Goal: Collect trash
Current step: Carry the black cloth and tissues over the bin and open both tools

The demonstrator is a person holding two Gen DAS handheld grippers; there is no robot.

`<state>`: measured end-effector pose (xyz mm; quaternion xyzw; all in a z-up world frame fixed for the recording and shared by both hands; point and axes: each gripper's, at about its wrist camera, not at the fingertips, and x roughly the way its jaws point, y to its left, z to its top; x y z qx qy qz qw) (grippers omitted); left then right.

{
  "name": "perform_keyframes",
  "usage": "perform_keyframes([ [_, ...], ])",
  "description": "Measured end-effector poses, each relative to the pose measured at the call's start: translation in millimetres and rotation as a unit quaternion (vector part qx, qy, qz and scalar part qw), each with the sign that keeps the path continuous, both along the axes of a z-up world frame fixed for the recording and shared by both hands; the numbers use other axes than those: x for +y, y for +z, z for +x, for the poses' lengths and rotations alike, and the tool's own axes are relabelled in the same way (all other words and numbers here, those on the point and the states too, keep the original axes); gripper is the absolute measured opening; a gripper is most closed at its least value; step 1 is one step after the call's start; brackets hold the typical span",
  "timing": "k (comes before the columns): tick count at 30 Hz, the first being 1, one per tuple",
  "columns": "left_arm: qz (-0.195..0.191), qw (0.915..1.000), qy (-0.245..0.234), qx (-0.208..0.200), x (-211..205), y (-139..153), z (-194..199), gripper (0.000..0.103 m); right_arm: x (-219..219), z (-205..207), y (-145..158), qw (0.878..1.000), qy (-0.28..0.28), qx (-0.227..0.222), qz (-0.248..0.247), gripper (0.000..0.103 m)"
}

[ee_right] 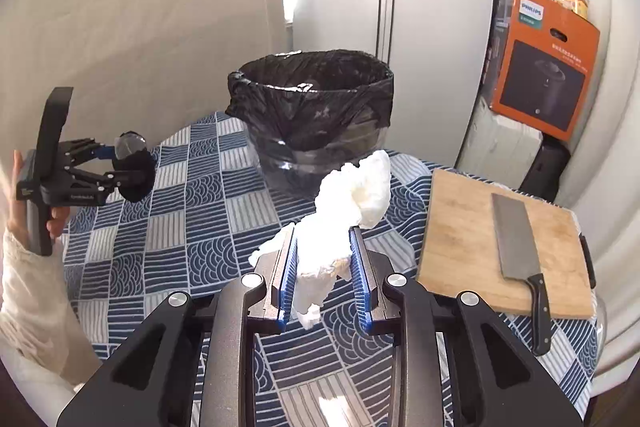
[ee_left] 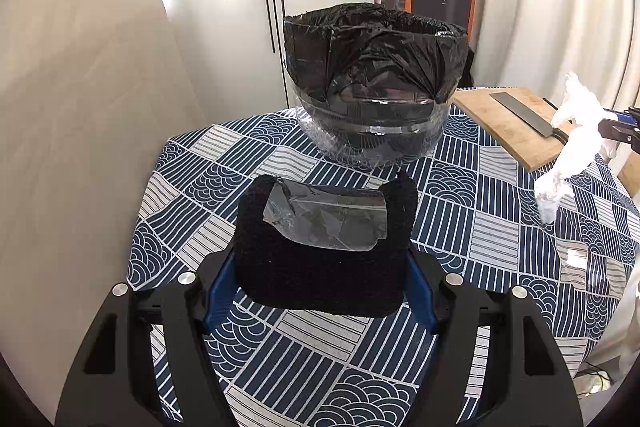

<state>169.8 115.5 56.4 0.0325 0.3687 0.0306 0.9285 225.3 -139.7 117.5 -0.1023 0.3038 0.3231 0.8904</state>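
Because both loads seem bound for the lined bin (ee_right: 310, 115) at the far side of the bench (ee_right: 192, 227), each is carried clear of the cloth: the left gripper (ee_left: 320, 247) has its fingers clamped on a black pad (ee_left: 320, 267) topped with a grey film scrap (ee_left: 326, 217), while the right gripper (ee_right: 324, 267) pinches a crumpled white tissue (ee_right: 348, 203). What lies inside the bin is hidden behind its rim and liner.

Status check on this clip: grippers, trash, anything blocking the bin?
Left gripper shut on black sponge with plastic scrap. Right gripper shut on white tissue wad. Lined bin ahead, open, path unobstructed.
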Motion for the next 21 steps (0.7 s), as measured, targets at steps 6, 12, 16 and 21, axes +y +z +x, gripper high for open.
perform_keyframes([
  [6, -0.003, 0.9995, -0.026, -0.015, 5, 27, 16, 0.070, -2, 11, 30, 1.000, -0.004, -0.029, -0.004, 0.023],
  [12, -0.002, 0.9981, -0.058, -0.020, 6, 55, 41, 0.070, 6, 22, 62, 0.998, 0.006, -0.057, 0.005, 0.023],
  [16, 0.014, 0.9970, -0.066, -0.037, 6, 74, 56, 0.070, 16, 36, 86, 0.997, 0.009, -0.074, 0.017, 0.023],
  [21, 0.014, 0.9951, -0.087, -0.046, 7, 95, 83, 0.070, 36, 54, 109, 0.995, 0.022, -0.096, 0.023, 0.023],
])
